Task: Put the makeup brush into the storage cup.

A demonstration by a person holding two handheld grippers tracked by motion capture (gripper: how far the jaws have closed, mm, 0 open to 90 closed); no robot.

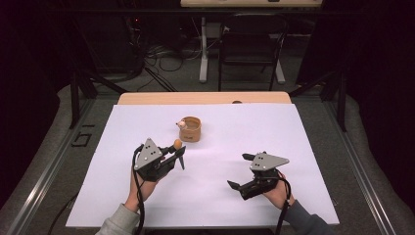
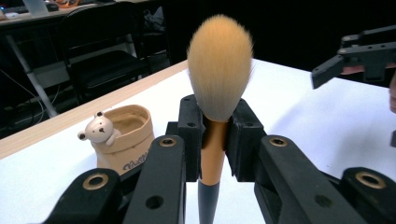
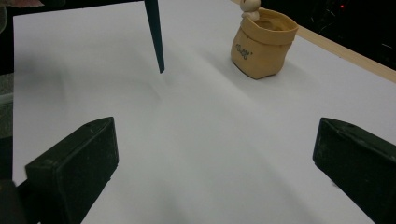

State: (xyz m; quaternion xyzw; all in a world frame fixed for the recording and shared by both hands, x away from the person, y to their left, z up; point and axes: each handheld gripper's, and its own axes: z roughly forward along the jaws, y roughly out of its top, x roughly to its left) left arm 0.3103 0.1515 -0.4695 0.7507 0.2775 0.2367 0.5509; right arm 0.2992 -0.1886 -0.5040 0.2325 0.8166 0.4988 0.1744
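Since the left gripper (image 2: 215,135) is clamped on the makeup brush (image 2: 218,79) bristles-up, handle tip dangling, it's probably headed handle-first for the bear pot (image 1: 190,129) just ahead; right gripper (image 1: 247,171) sits empty, jaws wide apart.

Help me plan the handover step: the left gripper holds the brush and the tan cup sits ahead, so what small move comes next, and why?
Probably carry the left gripper toward the tan bag-shaped cup with a bear figure. Its jaws clamp the orange-handled makeup brush, the cup's mouth is open, and the right gripper stands open, apart.
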